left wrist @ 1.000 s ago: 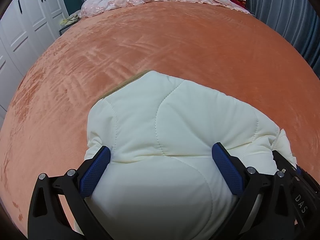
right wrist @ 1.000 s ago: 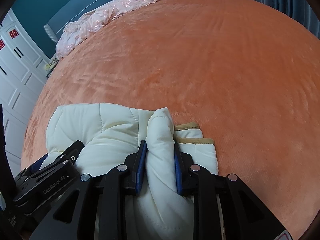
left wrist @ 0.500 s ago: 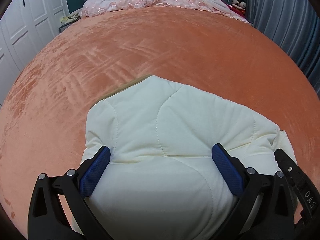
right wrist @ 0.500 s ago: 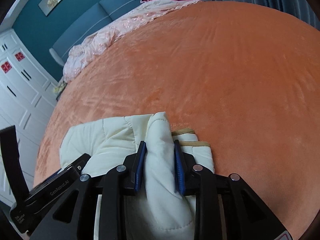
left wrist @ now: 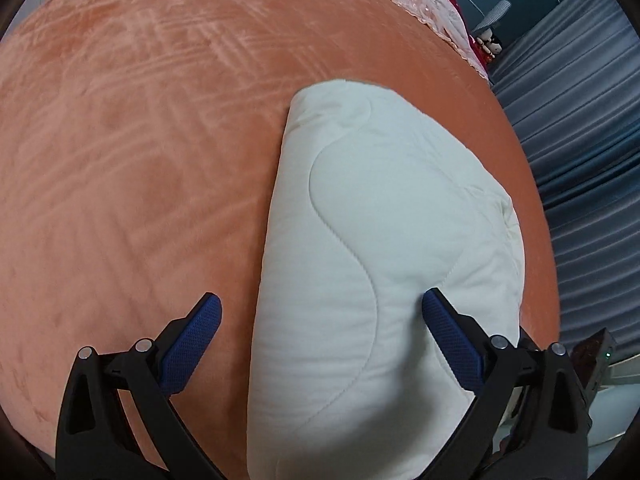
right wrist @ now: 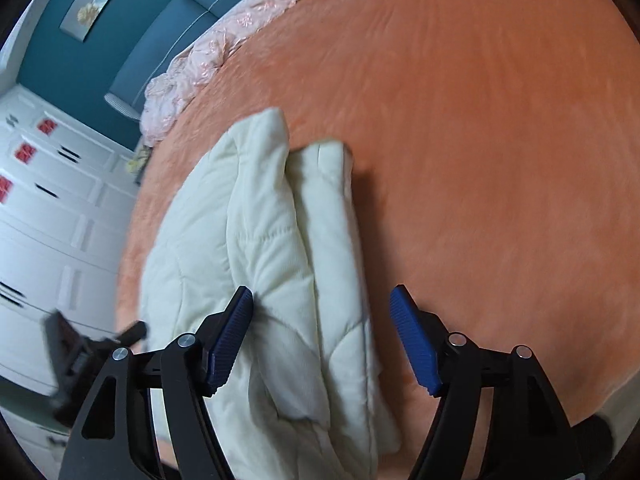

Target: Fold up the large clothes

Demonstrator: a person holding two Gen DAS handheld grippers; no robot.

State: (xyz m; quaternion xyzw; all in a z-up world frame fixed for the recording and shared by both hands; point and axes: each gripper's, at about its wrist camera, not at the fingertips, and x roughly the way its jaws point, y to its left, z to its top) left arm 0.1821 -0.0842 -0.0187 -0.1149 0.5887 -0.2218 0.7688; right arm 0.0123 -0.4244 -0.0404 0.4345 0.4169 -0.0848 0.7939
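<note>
One cream quilted coat (left wrist: pixel 372 240), folded into a thick bundle, lies on the bed (left wrist: pixel 140 160) near its front edge, its wavy stitch lines showing on top. From the right wrist view the coat (right wrist: pixel 248 248) shows stacked layers at its far end, with a narrower fold beside the main roll. There are two grippers. The left gripper (left wrist: pixel 320 312) has its jaws wide: the right blue pad (left wrist: pixel 452 344) lies against the coat's top, the left pad (left wrist: pixel 192 340) stands clear over the bed, and nothing is clamped. The right gripper (right wrist: pixel 324 320) has just been opening its jaws; they now stand wide with the coat's edge lying between them but not pinched, the left pad (right wrist: pixel 232 336) over the cloth and the right pad (right wrist: pixel 412 340) over the bed. The bed carries one orange plush cover, brushed in streaks. At its far end lies one pink lace blanket (right wrist: pixel 208 64), bunched against a teal padded headboard (right wrist: pixel 160 40). Blue-grey curtains (left wrist: pixel 580 140) hang along one side, white wardrobe doors (right wrist: pixel 52 208) with red stickers along the other, and one framed picture (right wrist: pixel 96 0) hangs on the teal wall. A few small toys (left wrist: pixel 490 42), probably plush, sit at the far corner, too small to count.
</note>
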